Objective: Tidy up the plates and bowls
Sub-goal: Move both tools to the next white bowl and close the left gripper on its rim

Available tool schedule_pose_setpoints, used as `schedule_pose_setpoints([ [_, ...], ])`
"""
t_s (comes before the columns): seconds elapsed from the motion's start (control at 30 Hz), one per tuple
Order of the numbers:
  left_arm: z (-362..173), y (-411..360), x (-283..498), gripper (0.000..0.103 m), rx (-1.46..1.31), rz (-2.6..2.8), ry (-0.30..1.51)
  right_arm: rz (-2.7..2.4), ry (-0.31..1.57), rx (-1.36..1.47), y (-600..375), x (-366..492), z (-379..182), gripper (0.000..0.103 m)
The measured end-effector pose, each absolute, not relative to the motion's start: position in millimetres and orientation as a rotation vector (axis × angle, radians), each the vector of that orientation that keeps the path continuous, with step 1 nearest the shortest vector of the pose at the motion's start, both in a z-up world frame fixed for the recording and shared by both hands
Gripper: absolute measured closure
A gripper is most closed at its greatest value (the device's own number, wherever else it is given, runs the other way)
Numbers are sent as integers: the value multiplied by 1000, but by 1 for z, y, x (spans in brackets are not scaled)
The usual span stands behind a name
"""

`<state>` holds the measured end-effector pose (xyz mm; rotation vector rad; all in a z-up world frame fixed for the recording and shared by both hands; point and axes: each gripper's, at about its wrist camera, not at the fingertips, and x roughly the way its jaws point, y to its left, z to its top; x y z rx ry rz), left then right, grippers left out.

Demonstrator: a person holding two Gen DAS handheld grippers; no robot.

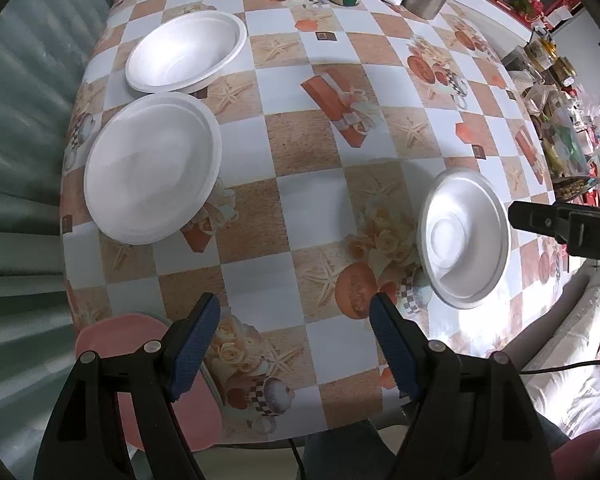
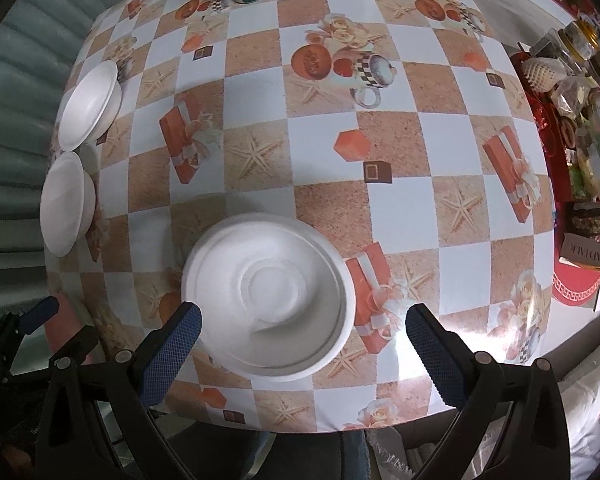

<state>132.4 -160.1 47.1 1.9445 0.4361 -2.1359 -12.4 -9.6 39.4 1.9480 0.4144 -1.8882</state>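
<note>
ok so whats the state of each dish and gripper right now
far foam bowl: upright, empty, on the table
near foam bowl: upright, empty, on the table
third foam bowl: upside down, lying alone
left gripper: open, holding nothing
right gripper: open over the upturned bowl, not gripping

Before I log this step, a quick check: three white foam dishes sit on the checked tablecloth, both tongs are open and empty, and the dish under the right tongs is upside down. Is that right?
Not quite. The dish under the right tongs is upright: the right wrist view looks into the hollow of that white foam dish. The rest holds: two more dishes on the tablecloth, left tongs open and empty too.
</note>
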Motion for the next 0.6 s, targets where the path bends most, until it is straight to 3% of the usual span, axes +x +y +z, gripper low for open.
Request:
schedule_pose_setpoints([
  [0.6, 58, -197, 123, 23, 1835, -2099, 559, -1852, 447, 1935, -31, -14, 36, 0],
])
